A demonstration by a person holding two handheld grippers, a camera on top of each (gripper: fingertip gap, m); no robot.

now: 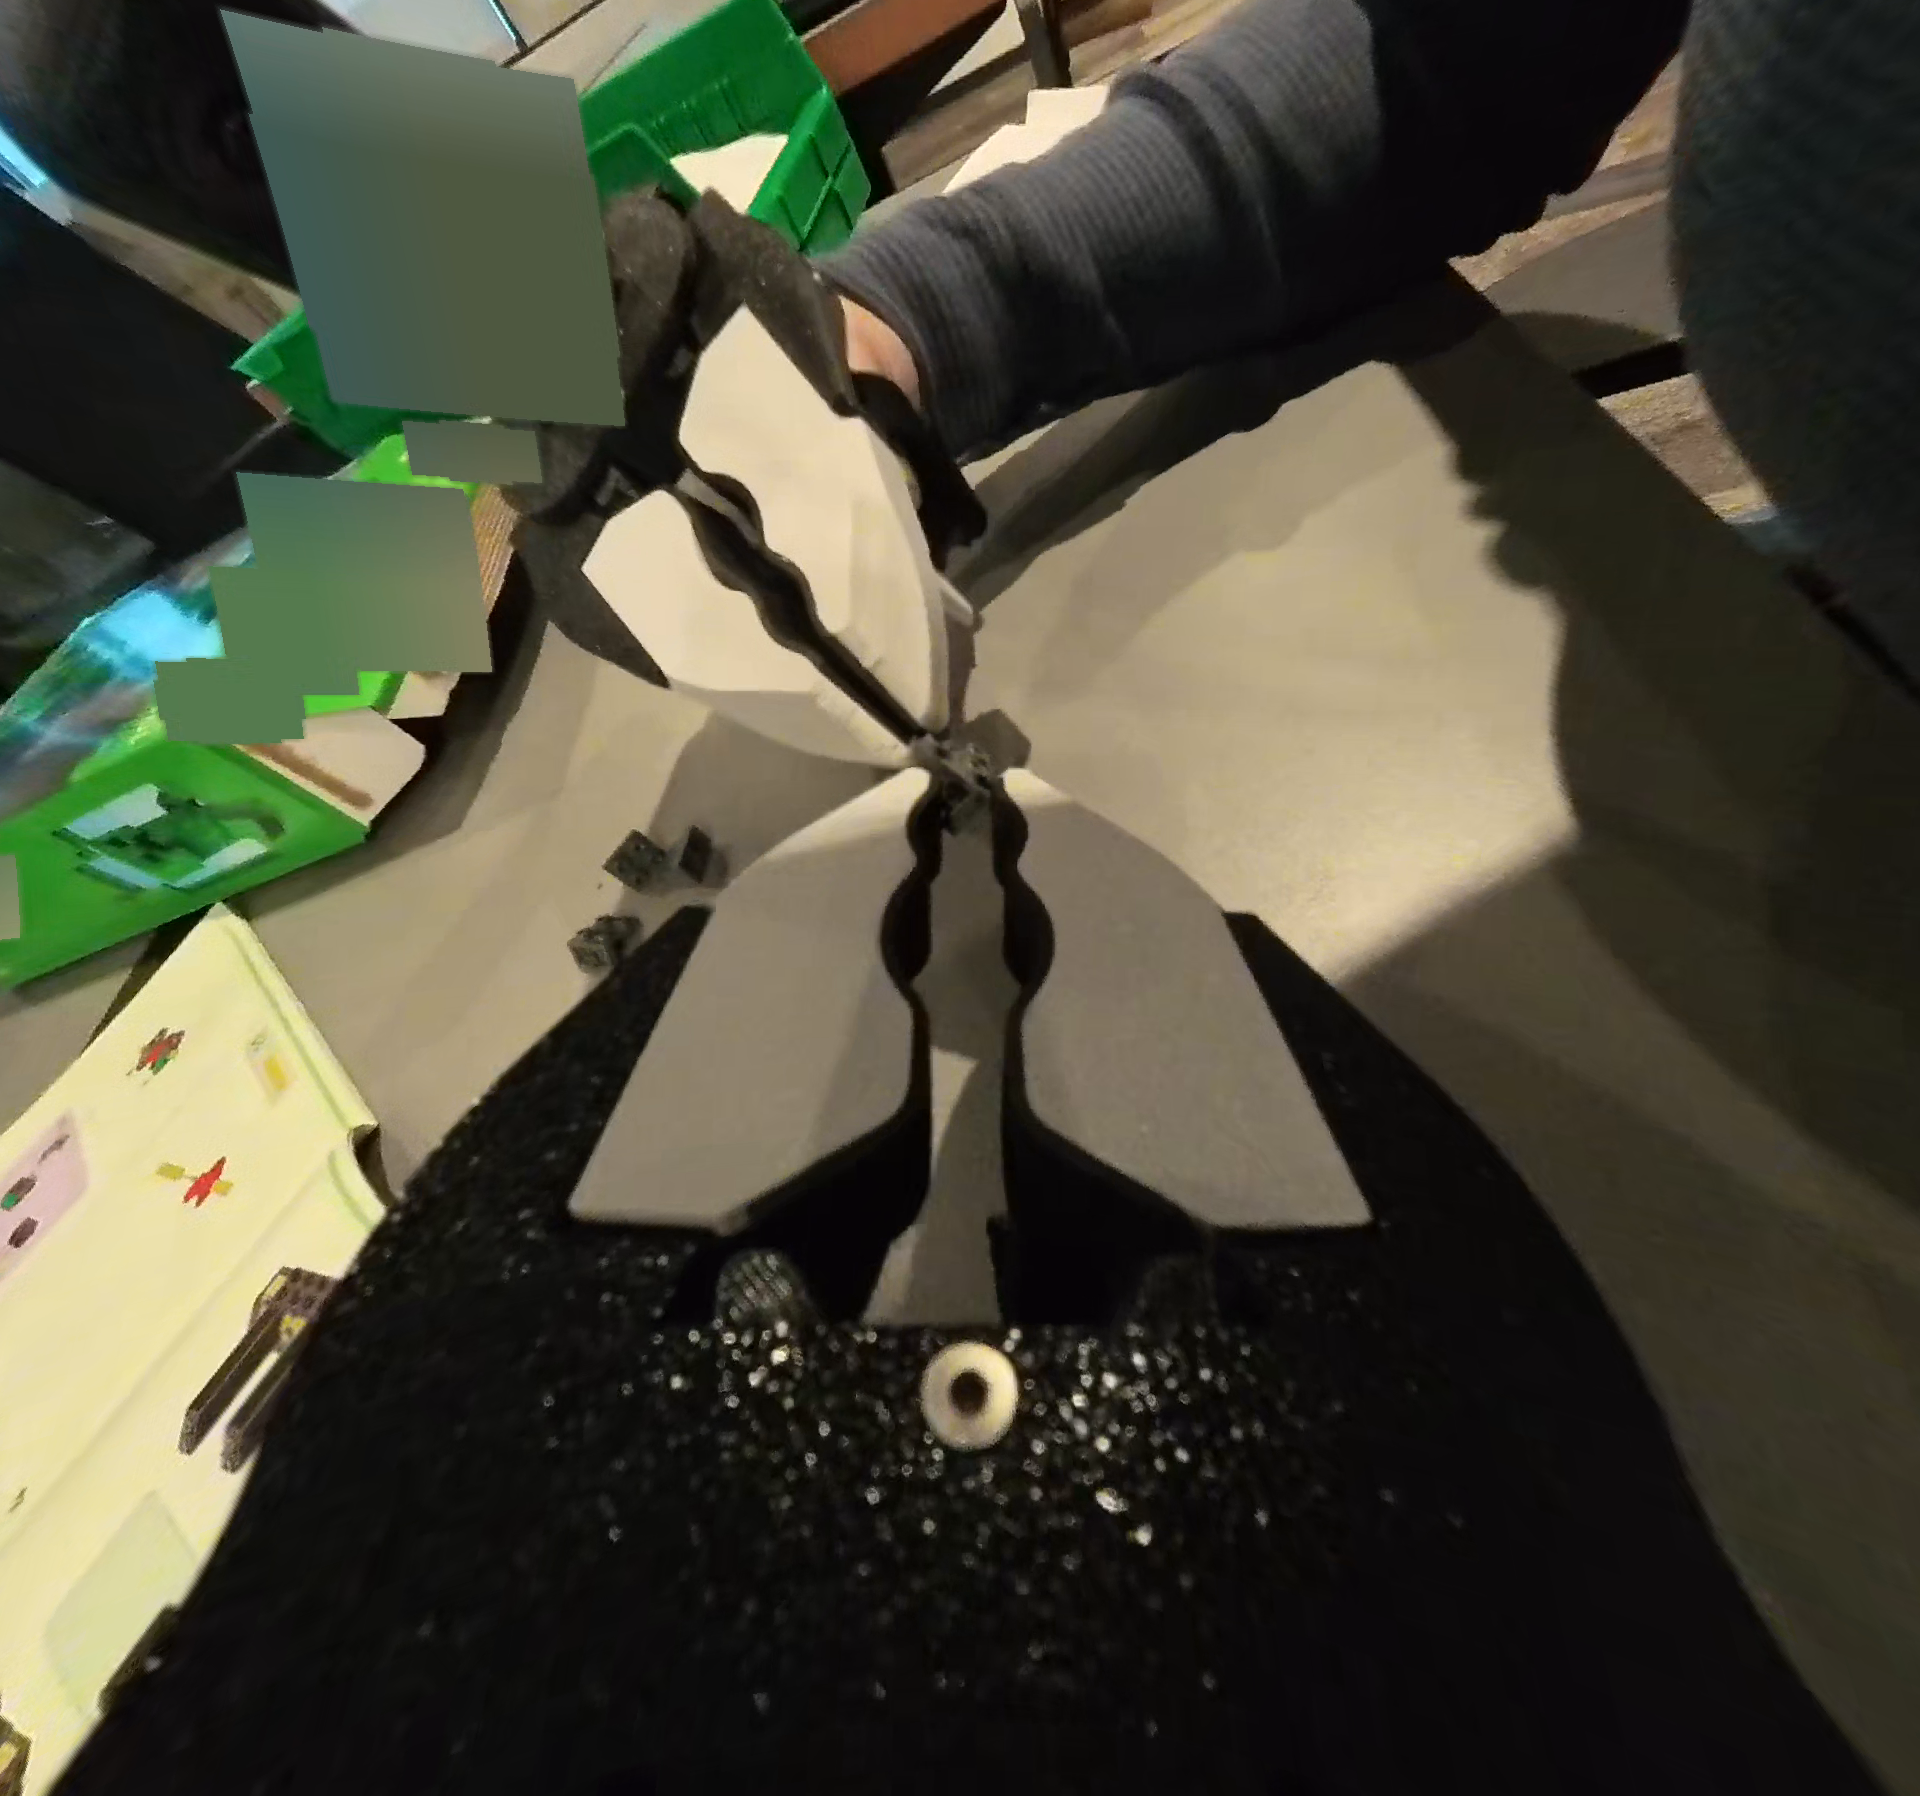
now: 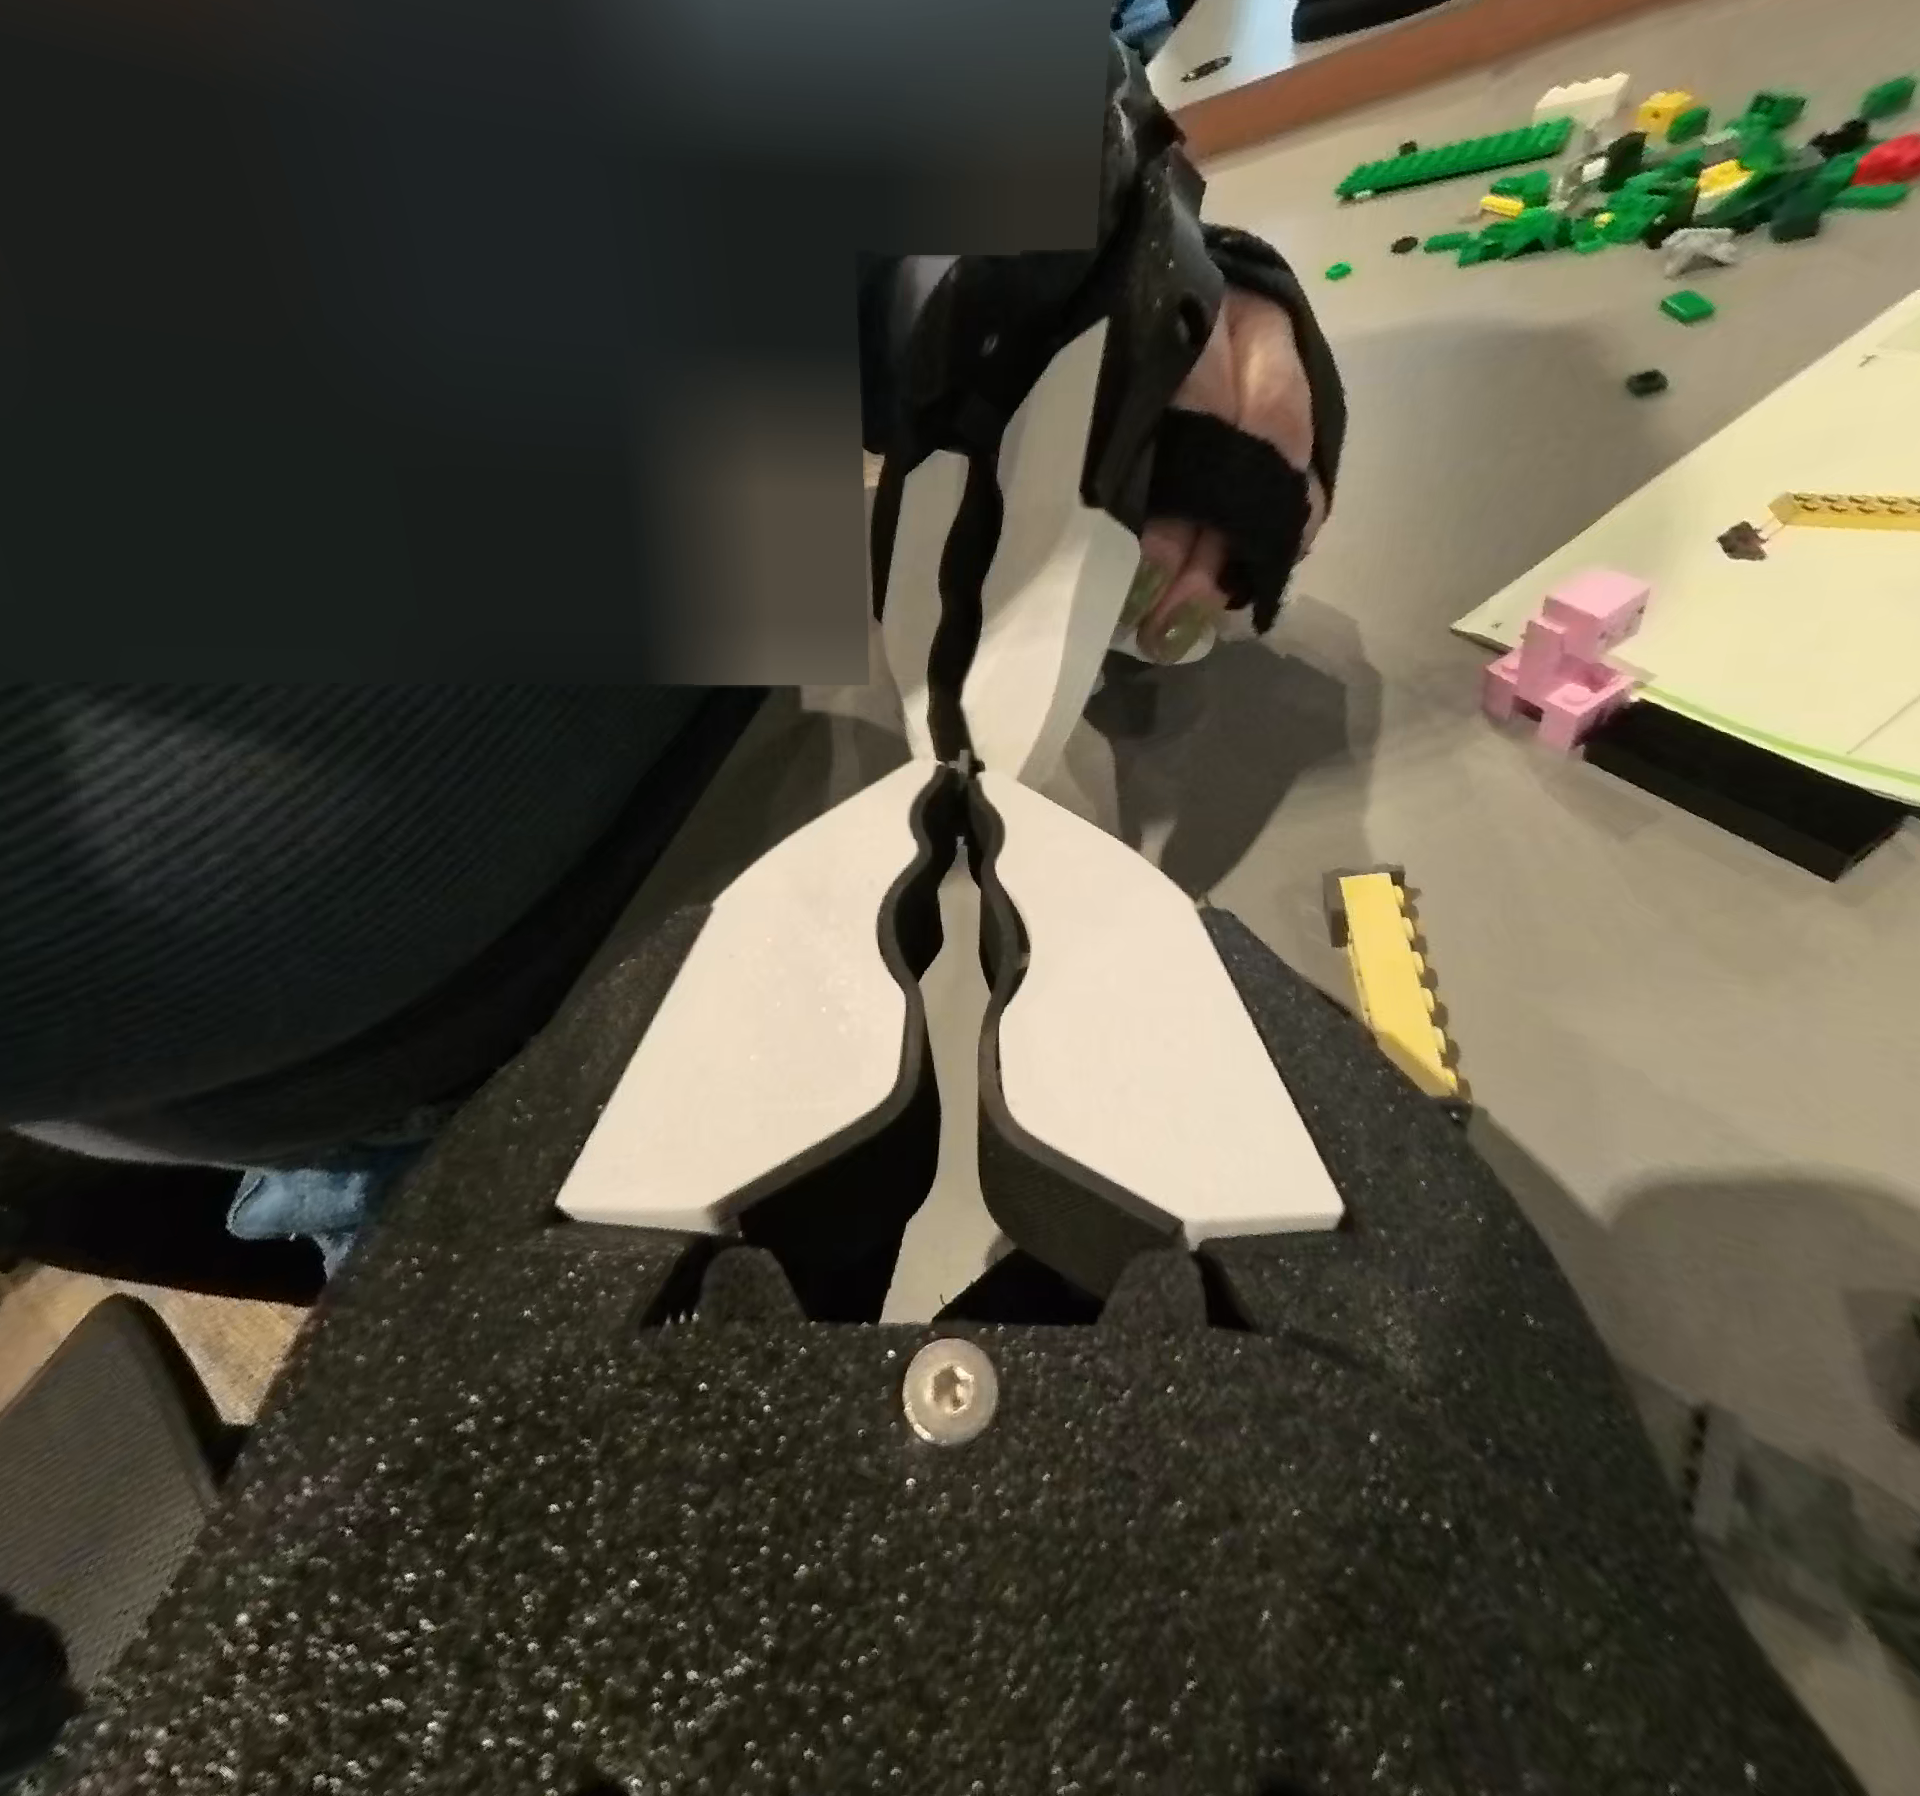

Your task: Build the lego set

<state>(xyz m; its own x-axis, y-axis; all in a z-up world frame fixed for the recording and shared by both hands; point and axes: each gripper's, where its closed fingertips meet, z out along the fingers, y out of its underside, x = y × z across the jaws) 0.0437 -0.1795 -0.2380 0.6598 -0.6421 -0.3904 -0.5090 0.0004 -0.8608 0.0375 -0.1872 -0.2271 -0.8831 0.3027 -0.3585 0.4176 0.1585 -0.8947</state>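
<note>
Above the grey table (image 1: 1299, 707), both grippers, left (image 1: 961, 801) and right (image 2: 961, 790), pinched 1 small dark piece (image 1: 966, 775) tip to tip; 3 dark bricks (image 1: 665, 858) lay near left, green bricks (image 2: 1662, 177) far right.

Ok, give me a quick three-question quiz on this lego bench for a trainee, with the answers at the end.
1. True or false: the left tool and the right tool meet tip to tip at a small dark piece, above the table.
2. Which colour dominates the loose brick pile in the right wrist view? A red, B green, C blue.
3. Fill in: the pink pig model sits at the near corner of the pale instruction ____.

Key: 1 true. 2 B. 3 booklet.
</note>
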